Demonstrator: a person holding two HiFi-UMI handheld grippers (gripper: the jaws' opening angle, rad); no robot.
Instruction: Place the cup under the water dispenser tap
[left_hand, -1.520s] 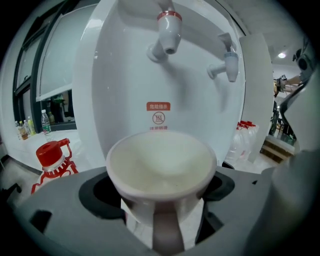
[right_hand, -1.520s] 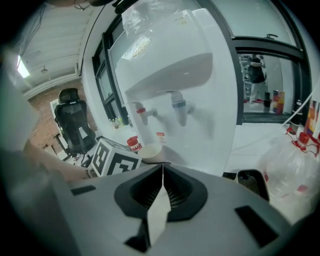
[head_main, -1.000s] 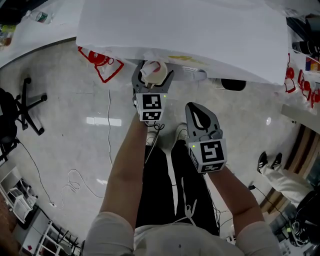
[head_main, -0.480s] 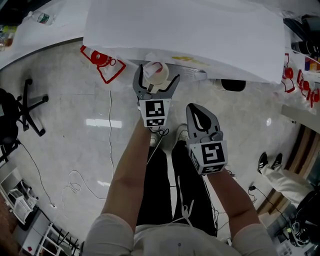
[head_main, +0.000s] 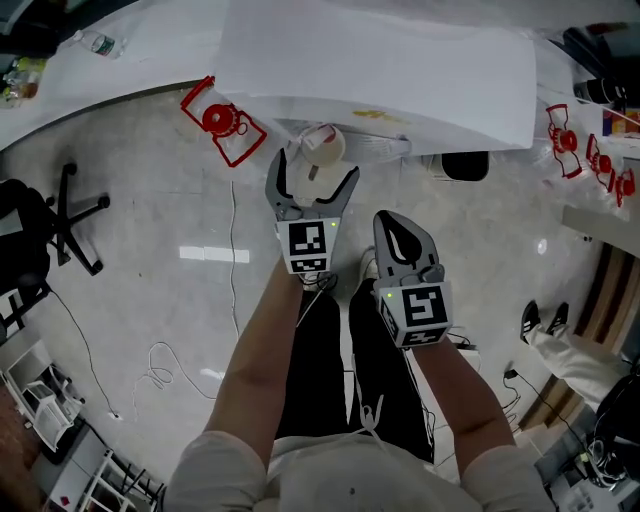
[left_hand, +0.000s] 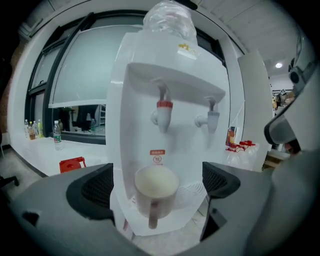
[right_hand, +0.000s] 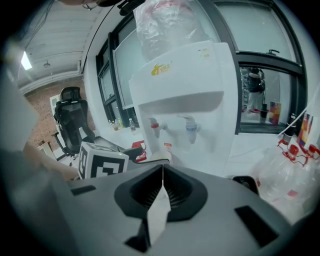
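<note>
The left tool (head_main: 314, 178) stands with its jaws wide apart. The cup (left_hand: 155, 191) sits in the gap near the tips, touching neither pad, its handle turned to 6 o'clock in the left gripper view. It rests on the tray (left_hand: 194, 194) of the water dispenser (left_hand: 145, 80), at 6 o'clock beneath the red tap (left_hand: 163, 113). In the head view the cup lies at 12 o'clock from the left tool. The right tool (head_main: 398, 226), at 4 o'clock from the left one, has its jaws pressed together, with nothing between them.
</note>
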